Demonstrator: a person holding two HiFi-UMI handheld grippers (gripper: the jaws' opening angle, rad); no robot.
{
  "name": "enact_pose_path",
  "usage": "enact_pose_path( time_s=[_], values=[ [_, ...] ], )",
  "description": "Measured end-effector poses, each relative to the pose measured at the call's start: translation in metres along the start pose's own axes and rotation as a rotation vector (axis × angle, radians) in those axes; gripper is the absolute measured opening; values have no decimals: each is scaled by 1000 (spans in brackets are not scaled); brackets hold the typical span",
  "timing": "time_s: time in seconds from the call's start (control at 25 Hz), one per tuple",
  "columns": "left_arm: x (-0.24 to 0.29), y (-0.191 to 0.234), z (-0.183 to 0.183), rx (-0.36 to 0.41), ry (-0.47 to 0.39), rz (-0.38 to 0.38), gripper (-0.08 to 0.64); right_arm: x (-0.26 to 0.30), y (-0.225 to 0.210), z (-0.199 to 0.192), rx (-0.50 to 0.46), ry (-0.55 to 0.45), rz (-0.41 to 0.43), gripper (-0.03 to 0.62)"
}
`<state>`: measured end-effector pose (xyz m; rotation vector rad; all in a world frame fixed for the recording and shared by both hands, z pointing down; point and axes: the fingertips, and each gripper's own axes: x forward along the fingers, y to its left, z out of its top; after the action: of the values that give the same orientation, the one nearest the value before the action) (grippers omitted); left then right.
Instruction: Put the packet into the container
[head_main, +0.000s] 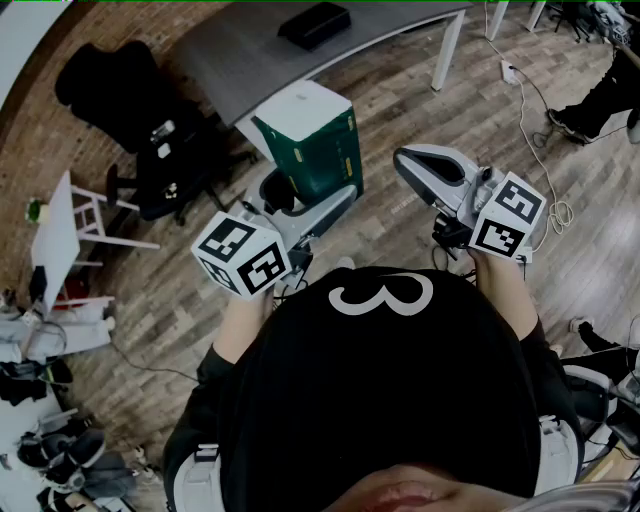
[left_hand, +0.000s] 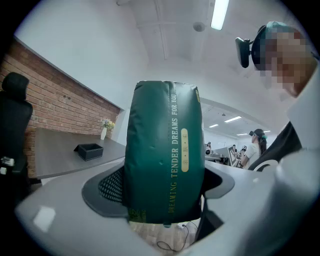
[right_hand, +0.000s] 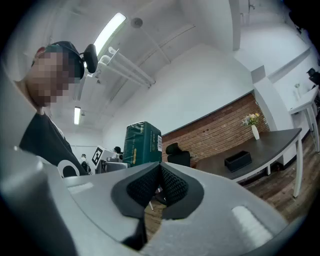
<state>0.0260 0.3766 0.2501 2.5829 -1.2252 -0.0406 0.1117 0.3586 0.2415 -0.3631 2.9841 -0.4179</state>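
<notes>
Left gripper (left_hand: 162, 186): jaws spread wide, mesh-textured pads clamped on the packet's sides.
Packet (left_hand: 162, 150): glossy green bag, puffed and boxy, gold print down one face; upright, held in the air over the wood-plank floor (head_main: 400, 110).
Right gripper (right_hand: 159, 186): pads pressed together, nothing between them.
Desk (head_main: 240, 60): smooth grey top, curved edge, white legs; mostly bare.
Container (head_main: 313, 24): black rectangular tray on the desk, well apart from the packet; contents unreadable.

- The packet (head_main: 310, 140) is held upright between the jaws of the left gripper (head_main: 300, 198), above the floor (head_main: 385, 100).
- The right gripper (head_main: 402, 162) is kept to the packet's right, apart from it, with its jaws together on nothing.
- A desk (head_main: 225, 50) is set beyond both grippers, and a box (head_main: 313, 24) is placed on it.
- A chair (head_main: 130, 100) is placed left of the packet, beside the desk.
</notes>
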Motion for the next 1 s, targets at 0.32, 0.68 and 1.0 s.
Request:
enact_pose_path(
  time_s=[0.32, 0.68, 1.0],
  values=[
    [2, 11, -2, 8, 22, -9, 442, 6, -8, -6, 7, -4, -29, 2],
    [7, 65, -1, -55, 23, -53, 442, 44, -46, -20, 87, -6, -100, 2],
    [7, 140, 16, -101, 30, -67, 442, 110, -81, -22, 144, 10, -140, 2]
  ],
)
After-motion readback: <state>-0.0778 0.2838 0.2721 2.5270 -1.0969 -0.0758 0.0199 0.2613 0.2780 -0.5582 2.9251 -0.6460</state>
